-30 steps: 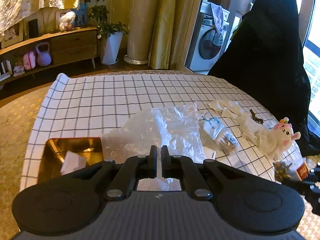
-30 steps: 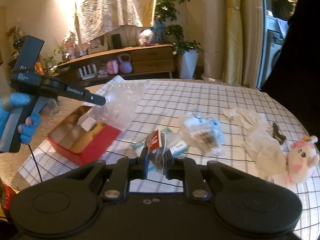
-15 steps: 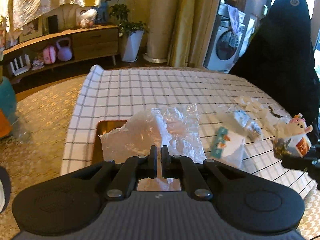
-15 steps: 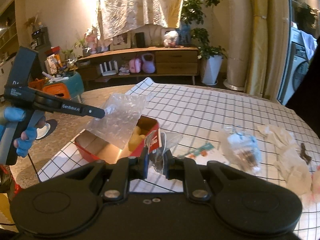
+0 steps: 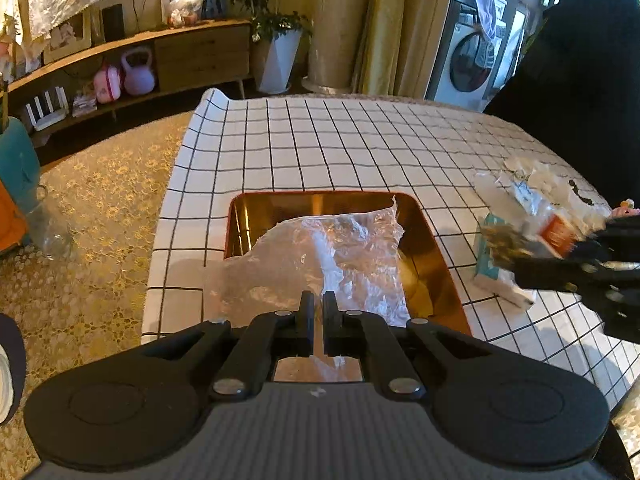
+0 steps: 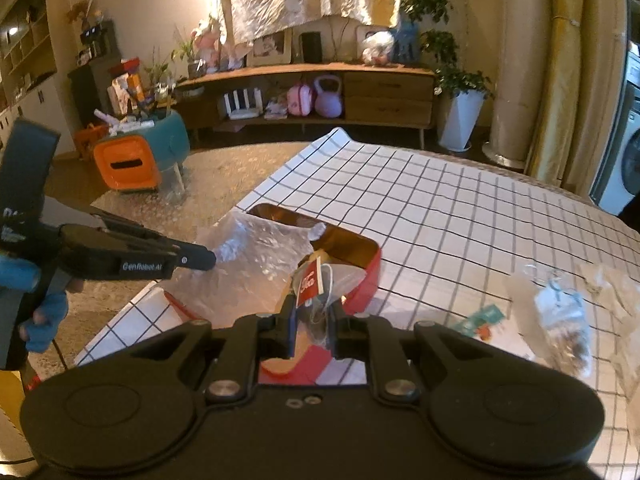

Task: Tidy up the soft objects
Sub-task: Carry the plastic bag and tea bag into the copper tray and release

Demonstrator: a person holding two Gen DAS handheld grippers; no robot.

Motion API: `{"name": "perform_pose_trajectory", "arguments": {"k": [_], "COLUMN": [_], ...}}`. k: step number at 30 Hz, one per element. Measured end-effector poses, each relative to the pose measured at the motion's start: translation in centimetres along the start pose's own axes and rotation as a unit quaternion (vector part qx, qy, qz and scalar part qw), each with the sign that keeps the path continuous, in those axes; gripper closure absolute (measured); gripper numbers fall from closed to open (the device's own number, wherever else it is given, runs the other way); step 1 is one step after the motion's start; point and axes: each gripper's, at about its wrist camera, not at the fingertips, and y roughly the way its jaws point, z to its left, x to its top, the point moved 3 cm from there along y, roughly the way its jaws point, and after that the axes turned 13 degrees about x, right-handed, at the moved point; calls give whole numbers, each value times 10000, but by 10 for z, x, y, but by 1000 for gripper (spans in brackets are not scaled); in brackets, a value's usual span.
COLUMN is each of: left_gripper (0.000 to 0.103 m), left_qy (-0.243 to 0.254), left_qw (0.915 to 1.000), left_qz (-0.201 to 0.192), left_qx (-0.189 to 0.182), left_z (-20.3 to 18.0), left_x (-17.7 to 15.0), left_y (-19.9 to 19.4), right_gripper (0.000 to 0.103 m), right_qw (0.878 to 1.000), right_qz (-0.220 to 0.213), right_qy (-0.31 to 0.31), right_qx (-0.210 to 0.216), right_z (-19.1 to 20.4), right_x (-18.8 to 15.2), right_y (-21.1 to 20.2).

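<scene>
Clear plastic sheet [image 5: 320, 256]: featherweight, limp, crinkly, likely slippery, best pinched at an edge; left gripper [image 5: 315, 312] clamped on its near edge, sheet draped over the gold-lined red box [image 5: 436, 236]; right gripper [image 6: 312, 318] pinching a tagged sachet [image 6: 320, 284].

Purple kettlebell [image 6: 329, 96] and white planter [image 6: 460, 120] beyond the table.

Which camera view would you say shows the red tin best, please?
The right wrist view: the red tin shows its red outer wall, rim and gold inside, partly covered by the plastic sheet. The left wrist view looks down into the tin, showing only the gold interior and a thin rim, with the sheet draped over it.
</scene>
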Motion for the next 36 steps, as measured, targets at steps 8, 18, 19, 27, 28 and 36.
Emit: {"name": "perform_pose_trajectory", "arguments": {"k": [8, 18, 19, 27, 28, 36], "left_gripper": [99, 99, 99, 99, 99, 99], "left_qy": [150, 191, 186, 178, 166, 175], "left_qw": [9997, 9985, 9983, 9972, 9970, 9959], "left_qz": [180, 482, 516, 683, 713, 864], "left_qx": [-74, -192, -208, -228, -237, -222], "left_z": [-5, -15, -15, -18, -18, -18], "left_x": [-7, -16, -16, -20, -20, -23], "left_y": [21, 47, 48, 55, 57, 63], "right_gripper": [90, 89, 89, 89, 88, 83], "right_qw": [9994, 9972, 9969, 9952, 9949, 9931], "right_qz": [341, 693, 723, 847, 862, 953], "right_qy": [18, 28, 19, -67, -92, -224], "right_qx": [-110, -292, -324, -486, -518, -652], "right_z": [-15, -28, -30, -37, -37, -35], "right_x": [16, 24, 24, 23, 24, 22], "right_y": [54, 106, 109, 126, 127, 134]}}
